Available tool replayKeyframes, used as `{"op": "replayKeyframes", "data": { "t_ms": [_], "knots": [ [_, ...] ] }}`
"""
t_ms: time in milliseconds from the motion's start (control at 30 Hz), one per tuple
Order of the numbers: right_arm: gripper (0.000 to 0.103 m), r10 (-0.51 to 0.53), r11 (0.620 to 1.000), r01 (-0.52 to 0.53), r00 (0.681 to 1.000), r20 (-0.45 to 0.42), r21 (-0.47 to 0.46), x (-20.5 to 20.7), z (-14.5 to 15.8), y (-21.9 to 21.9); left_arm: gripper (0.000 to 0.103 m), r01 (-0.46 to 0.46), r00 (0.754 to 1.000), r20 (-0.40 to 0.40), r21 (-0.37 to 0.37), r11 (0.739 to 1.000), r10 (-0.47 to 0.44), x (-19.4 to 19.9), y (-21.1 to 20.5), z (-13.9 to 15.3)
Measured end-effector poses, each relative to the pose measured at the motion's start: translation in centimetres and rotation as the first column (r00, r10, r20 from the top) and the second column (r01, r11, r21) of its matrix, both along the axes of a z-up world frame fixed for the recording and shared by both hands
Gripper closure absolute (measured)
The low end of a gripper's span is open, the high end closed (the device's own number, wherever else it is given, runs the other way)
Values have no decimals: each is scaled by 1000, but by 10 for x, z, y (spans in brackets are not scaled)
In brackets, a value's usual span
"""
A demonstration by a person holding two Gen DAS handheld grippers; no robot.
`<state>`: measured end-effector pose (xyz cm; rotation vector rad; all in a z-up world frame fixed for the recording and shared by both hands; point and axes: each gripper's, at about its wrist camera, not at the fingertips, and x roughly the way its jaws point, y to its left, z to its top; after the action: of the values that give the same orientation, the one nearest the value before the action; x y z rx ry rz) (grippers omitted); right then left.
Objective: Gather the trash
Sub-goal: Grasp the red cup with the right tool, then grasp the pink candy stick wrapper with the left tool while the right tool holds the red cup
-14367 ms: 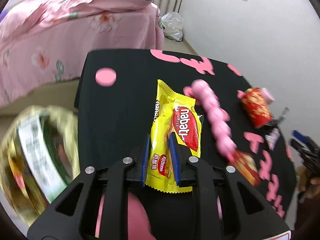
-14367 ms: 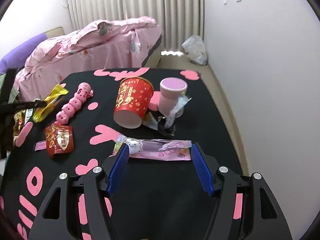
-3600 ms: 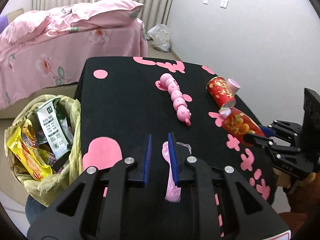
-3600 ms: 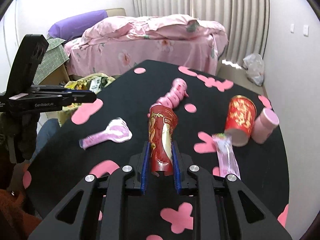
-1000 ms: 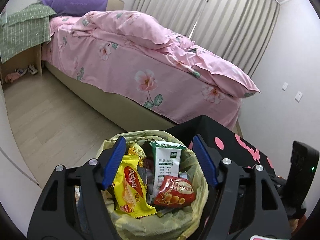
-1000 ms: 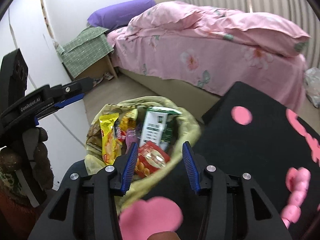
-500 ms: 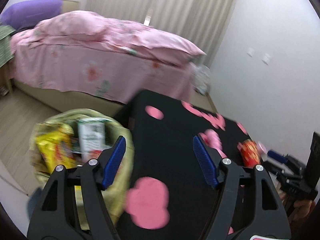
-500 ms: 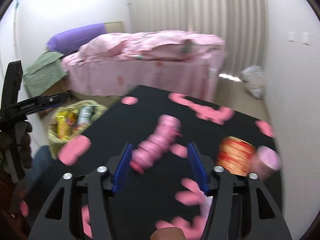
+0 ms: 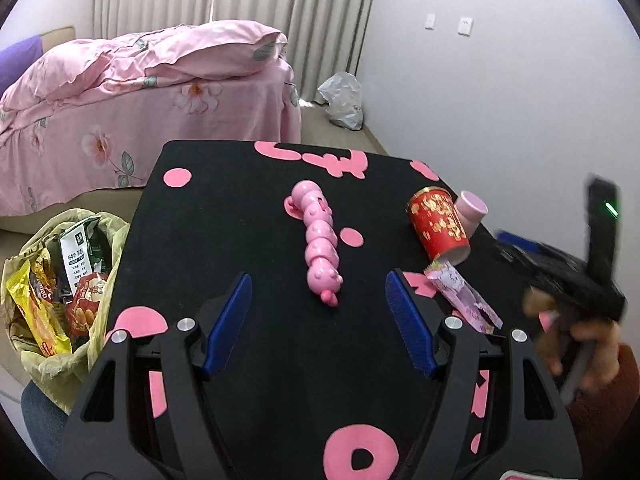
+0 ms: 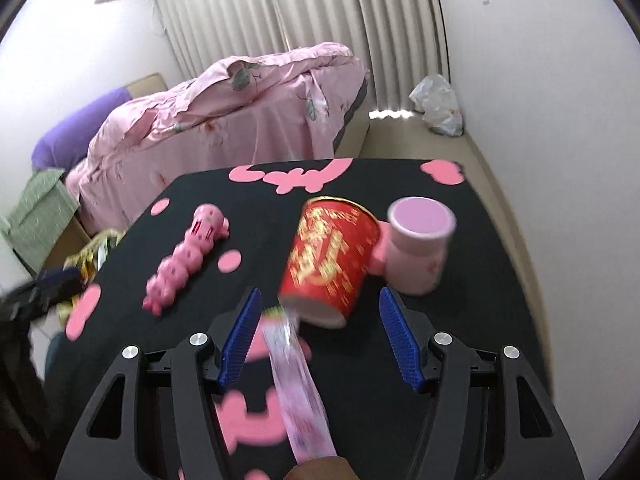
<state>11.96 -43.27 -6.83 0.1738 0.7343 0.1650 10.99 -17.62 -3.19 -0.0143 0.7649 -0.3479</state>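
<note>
My left gripper (image 9: pixel 320 320) hangs open over the black table (image 9: pixel 224 208), with nothing between its fingers. Ahead of it lies a pink caterpillar toy (image 9: pixel 319 240). A red paper cup (image 9: pixel 438 222) lies tipped beside a pink cup (image 9: pixel 472 210), and a purple-pink wrapper (image 9: pixel 464 298) lies below them. My right gripper (image 10: pixel 320 336) is open just above the wrapper (image 10: pixel 296 380), which lies between the fingers near the left one, untouched. The red cup (image 10: pixel 332 264) is right in front of it. The yellow-green trash bag (image 9: pixel 60 280) full of snack packets stands left of the table.
A pink bed (image 9: pixel 140 80) stands behind the table, and a white plastic bag (image 9: pixel 342 100) lies on the floor by the curtains. The pink cup (image 10: pixel 418 248) stands close to the table's right edge. A hand holds the blurred right gripper (image 9: pixel 560 276).
Both grippers have swung from above the trash bag back over the table. The right gripper's jaws stand wider than a second ago. The red snack packet now lies in the bag.
</note>
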Motion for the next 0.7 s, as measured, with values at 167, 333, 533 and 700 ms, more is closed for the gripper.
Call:
{"op": "replayKeyframes", "data": {
  "t_ms": [167, 333, 533, 700],
  "knots": [
    [47, 15, 999, -17, 996, -89, -29, 50, -21, 16, 37, 11, 999, 29, 51, 999, -12, -9, -4, 5],
    [49, 82, 996, -86, 993, -90, -39, 45, -14, 24, 37, 22, 999, 28, 51, 998, -24, -11, -6, 4],
    [50, 76, 996, -76, 997, 3, -37, -16, 16, 3, 37, 97, 995, -31, -4, 995, -97, -13, -17, -5],
    [50, -28, 996, 33, 998, 56, -80, -73, 24, -37, 37, 241, 952, -167, -108, 965, -256, -5, -50, -26]
  ]
}}
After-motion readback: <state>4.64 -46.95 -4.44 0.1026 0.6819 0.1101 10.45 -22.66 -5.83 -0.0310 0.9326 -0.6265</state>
